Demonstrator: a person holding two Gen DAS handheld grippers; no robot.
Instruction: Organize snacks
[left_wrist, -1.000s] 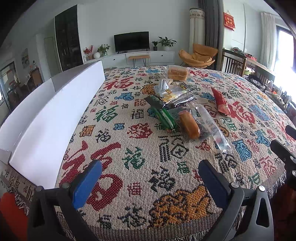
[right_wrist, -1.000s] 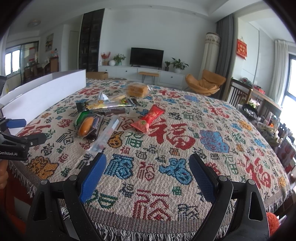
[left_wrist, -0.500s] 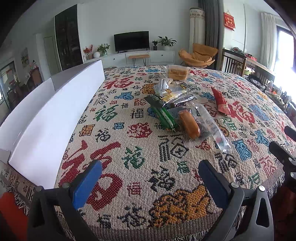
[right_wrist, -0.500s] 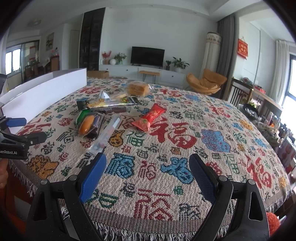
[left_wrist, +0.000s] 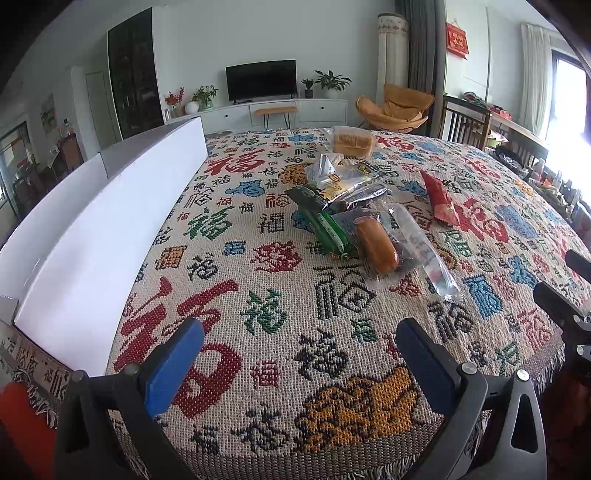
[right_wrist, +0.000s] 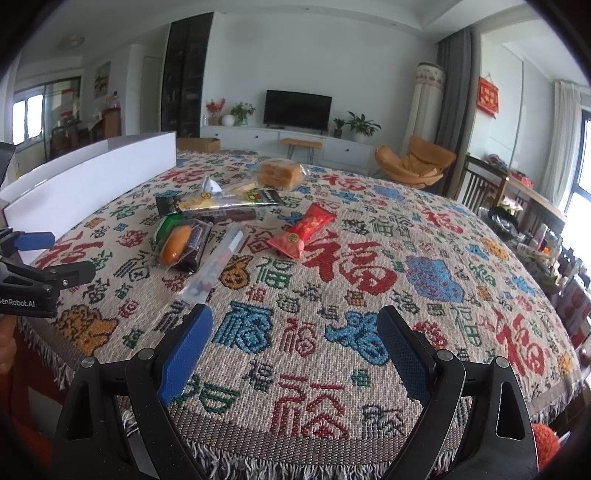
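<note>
A long white box (left_wrist: 107, 218) stands along the left edge of a table draped in a woven cloth (left_wrist: 280, 332) patterned with red, blue and green characters, while a loose heap of snacks lies at mid-table, well apart from both tools. Farthest sits a clear bag of sliced cake (right_wrist: 279, 172), likely soft and easily crushed, best lifted by its crimped end. Nearer lie a flat foil packet (right_wrist: 218, 202), a red wrapped snack (right_wrist: 304, 230) off to the right, a green packet (left_wrist: 327, 230), a small bun in clear film (left_wrist: 376, 245) and a slim transparent sachet (right_wrist: 218, 264); all look light, slippery and crinkly, so a pinch on a sealed seam seems safest. The left gripper (left_wrist: 301, 360) and right gripper (right_wrist: 295, 349) both hover at the near edge, claws spread wide and holding nothing.
</note>
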